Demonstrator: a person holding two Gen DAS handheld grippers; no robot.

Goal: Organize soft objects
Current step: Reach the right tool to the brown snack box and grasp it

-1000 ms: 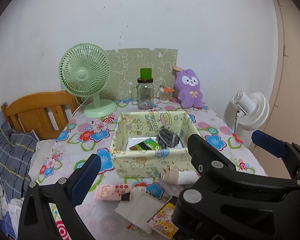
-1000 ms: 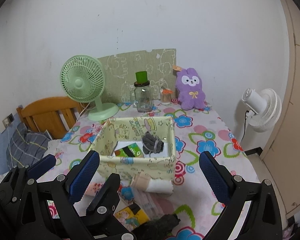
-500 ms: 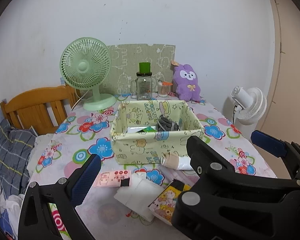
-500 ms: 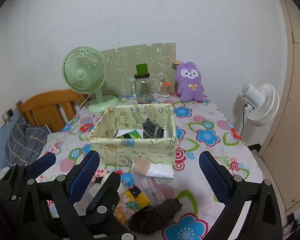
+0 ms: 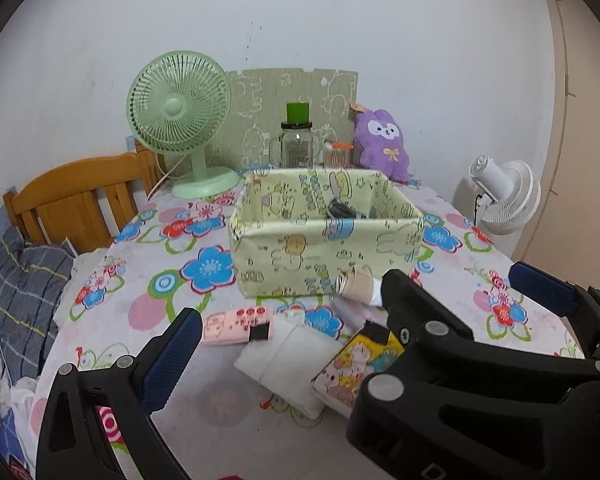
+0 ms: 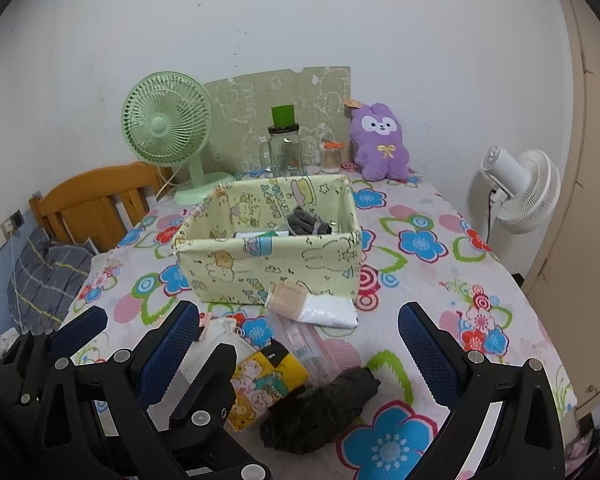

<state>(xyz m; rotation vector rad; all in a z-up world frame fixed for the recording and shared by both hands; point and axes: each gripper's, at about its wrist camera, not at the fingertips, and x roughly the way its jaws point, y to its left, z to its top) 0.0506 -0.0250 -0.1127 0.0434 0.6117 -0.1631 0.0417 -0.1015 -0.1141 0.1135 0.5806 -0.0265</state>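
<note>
1. A table [image 6: 500, 280] under a flowered cloth filled both views, with a green fan [image 6: 166, 128], a glass jar [image 6: 286, 152] and a purple plush rabbit [image 6: 378, 144] along its far edge.
2. A pale yellow fabric basket [image 6: 268, 268] stood near the middle of the table; a grey rolled cloth [image 6: 308, 224] lay inside it toward the right wall.
3. The right gripper [image 6: 300, 344] hovered above the near clutter with its blue-padded fingers [image 6: 428, 356] spread wide, holding nothing and touching nothing.
4. The left gripper [image 5: 348, 312] hung beside it, fingers [image 5: 168, 360] equally far apart and empty.
5. A crumpled black cloth [image 6: 320, 408] lay on the table between the right gripper's fingers in that view, near the front edge.
6. A folded white cloth [image 5: 288, 364] lay left of a yellow cartoon pouch [image 6: 268, 384], the two touching.
7. A white tube [image 6: 312, 306] rested against the basket's front wall.
8. A pink case [image 5: 236, 322] lay just beside the white cloth.
</note>
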